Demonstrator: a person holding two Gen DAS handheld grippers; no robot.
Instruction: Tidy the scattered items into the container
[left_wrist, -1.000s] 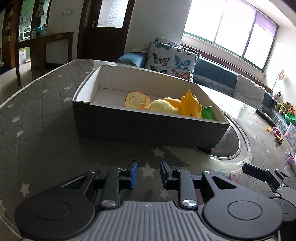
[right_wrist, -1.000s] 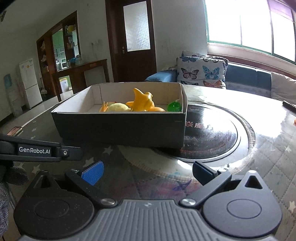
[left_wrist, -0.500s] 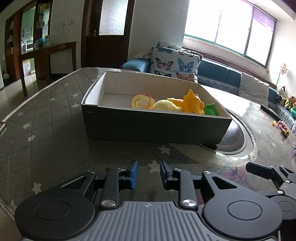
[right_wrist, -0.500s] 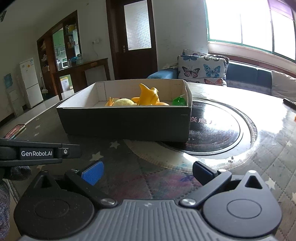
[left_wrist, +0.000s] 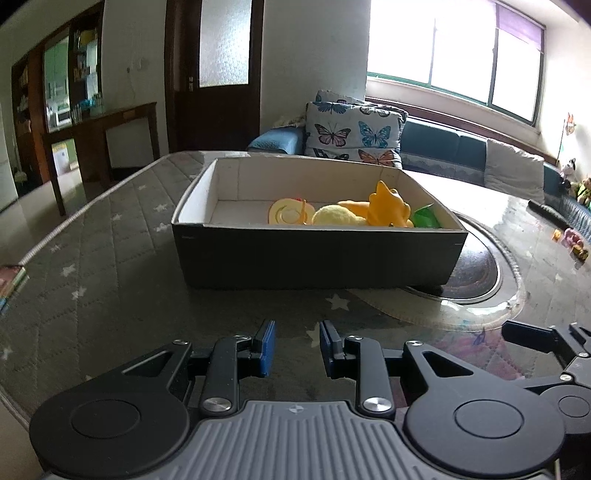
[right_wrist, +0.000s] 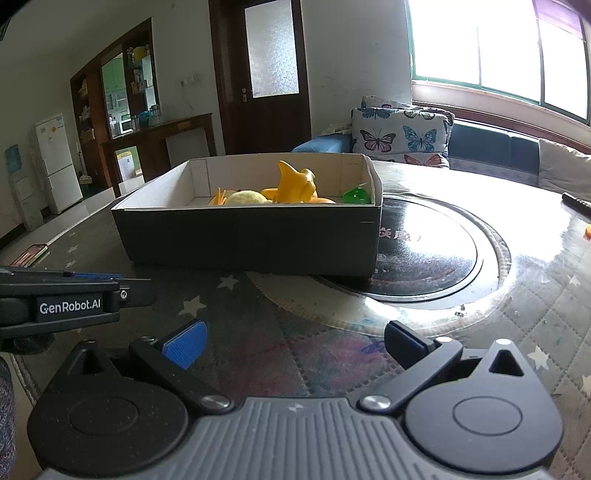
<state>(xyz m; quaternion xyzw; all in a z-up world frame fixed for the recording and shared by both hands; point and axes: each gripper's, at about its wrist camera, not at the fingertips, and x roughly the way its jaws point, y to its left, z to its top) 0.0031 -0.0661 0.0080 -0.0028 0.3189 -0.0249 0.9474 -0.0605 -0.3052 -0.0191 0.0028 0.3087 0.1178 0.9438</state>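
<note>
Both tongs, left (left_wrist: 297, 349) and right (right_wrist: 295, 345), empty (toys (left_wrist: 388, 210) in box (left_wrist: 317, 254)).

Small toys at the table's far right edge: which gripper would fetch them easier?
Probably the right gripper: wide open, empty, nearer the small toys. The left gripper is barely open.

Left gripper (left_wrist: 293, 347): black linkages, blue pads, silver screws, ribbed grey housing. Right gripper (right_wrist: 295, 341): same; white "GenRobot.AI" marking.
</note>
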